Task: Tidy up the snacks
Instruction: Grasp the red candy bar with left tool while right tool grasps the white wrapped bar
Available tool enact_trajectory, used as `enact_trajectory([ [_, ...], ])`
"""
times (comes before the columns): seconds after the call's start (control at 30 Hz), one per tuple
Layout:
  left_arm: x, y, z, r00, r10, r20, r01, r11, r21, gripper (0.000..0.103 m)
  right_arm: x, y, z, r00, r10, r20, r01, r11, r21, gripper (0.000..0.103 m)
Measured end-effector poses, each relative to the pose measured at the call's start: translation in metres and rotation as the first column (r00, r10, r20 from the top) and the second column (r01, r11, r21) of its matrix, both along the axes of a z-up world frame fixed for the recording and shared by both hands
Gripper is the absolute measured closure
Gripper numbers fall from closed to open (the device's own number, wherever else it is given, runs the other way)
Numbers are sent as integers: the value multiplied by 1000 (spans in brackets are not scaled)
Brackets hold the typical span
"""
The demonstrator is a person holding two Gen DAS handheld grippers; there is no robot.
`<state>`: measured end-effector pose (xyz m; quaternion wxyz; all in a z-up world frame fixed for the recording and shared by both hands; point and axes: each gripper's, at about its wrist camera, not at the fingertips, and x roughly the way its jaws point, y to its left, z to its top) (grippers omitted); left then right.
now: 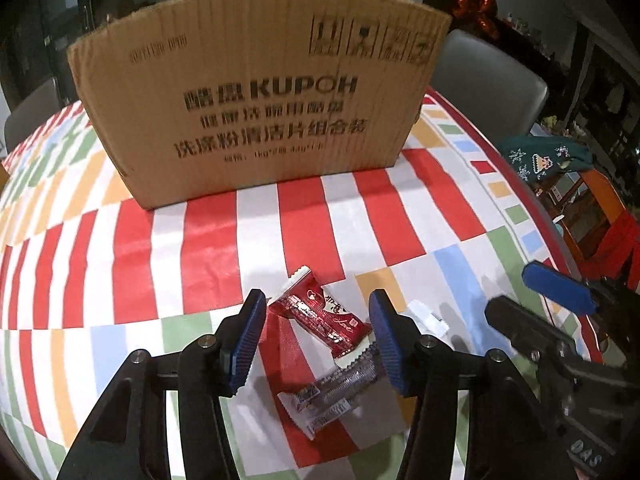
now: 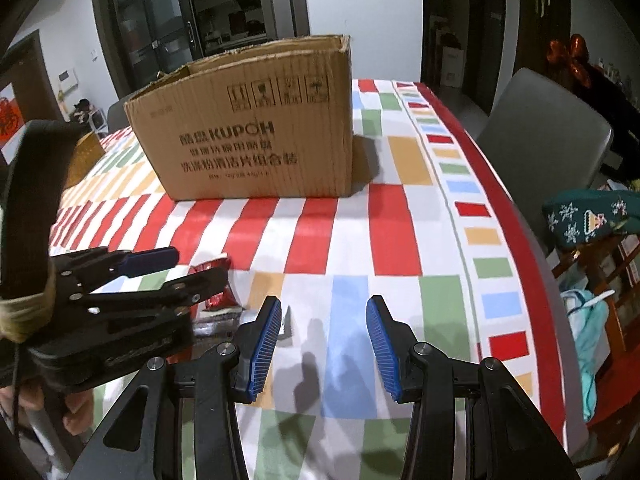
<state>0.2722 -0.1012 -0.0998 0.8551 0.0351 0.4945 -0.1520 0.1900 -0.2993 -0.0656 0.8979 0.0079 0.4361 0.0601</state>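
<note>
I work outward from the cardboard box (image 1: 256,96), the biggest thing on the desk (image 1: 400,216) and my landmark; it stands upright with its top open on the striped and checked cloth, and I take it for the place the snacks should end up. On the near side of the box, well apart from it, lie the snacks: a red wrapped snack (image 1: 320,314), a clear-wrapped one (image 1: 332,394) just nearer to me and touching its end, and a small white wrapper (image 1: 426,318) beside them, on the side away from the box's left corner. My left gripper (image 1: 318,338) hangs low over the red snack with its jaws apart, the snack lying between the blue pads, which I cannot see pressing on it, so I judge nothing is gripped yet. My right gripper (image 2: 322,342) sits further from the box's printed face, jaws likewise apart and empty over bare cloth, with the white wrapper just beside its left pad. To do this pick well I would centre the left pads across the red snack's narrow width, come down until the tips nearly meet the cloth, and close gently so the wrapper does not skid or drag the clear one along, then lift clear before heading over the box rim
</note>
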Motion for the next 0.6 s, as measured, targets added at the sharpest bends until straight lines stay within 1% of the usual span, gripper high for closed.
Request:
enact_trajectory([
  [0.13,6,-3,-7,1000,8,-6,-8,1000,16,52,1,4,-6,1000,4,-25,-4,1000,3,57],
  [0.3,8,-5,-14,1000,3,-7,-3,999,34,57,0,9,-11,999,8,-52,-7,1000,24,57],
  [0.4,9,-7,-15,1000,-19,0,19,999,42,65,0,12,-16,997,8,-79,-4,999,53,57],
  [0.43,9,-8,-16,1000,-29,2,29,999,45,69,0,13,-18,996,7,-90,-1,998,63,57],
  [0.47,9,-8,-16,999,-41,4,40,998,46,76,1,14,-20,995,6,-100,1,998,69,57],
  [0.6,8,-5,-15,998,-68,18,67,997,32,78,1,21,-25,992,18,-126,-7,996,88,57],
])
